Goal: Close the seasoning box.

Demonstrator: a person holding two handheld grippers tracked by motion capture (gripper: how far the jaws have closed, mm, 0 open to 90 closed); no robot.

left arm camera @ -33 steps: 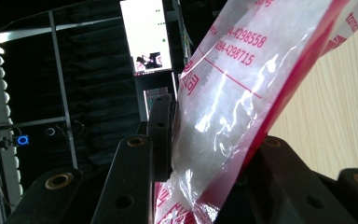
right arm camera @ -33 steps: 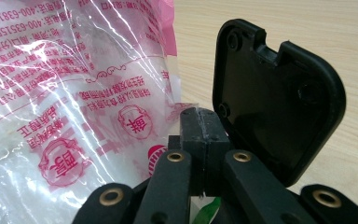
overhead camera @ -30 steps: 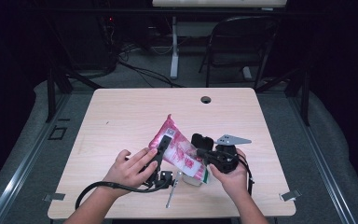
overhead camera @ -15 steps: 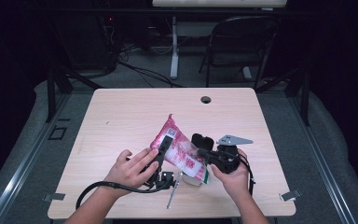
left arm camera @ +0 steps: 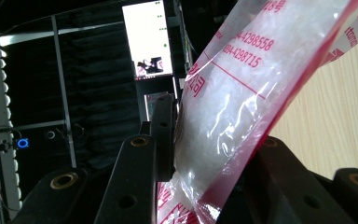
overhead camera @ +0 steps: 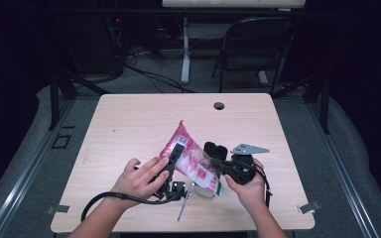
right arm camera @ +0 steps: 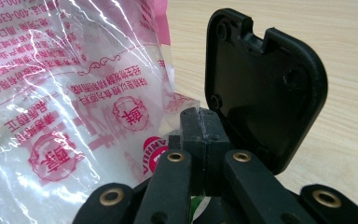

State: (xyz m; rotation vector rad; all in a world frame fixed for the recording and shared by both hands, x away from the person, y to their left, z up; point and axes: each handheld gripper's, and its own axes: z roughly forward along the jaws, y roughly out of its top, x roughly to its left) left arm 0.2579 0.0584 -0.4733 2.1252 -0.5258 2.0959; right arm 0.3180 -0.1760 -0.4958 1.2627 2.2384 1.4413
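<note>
Dark room, grey floor, black chair behind wooden table.

The far half of the worktop is bare, save a small round cable hole near the far edge; a hand could cross there unhindered. The left and right margins are likewise open. The near centre is crowded: the pink-and-clear bag lies slanted between the left gripper and the right gripper, closing the gap between both hands. A black flat part stands just beside the right gripper, on its far side. A slim metal tool lies near the front edge below the bag, and the left gripper's cable loops along the near left edge.
</note>
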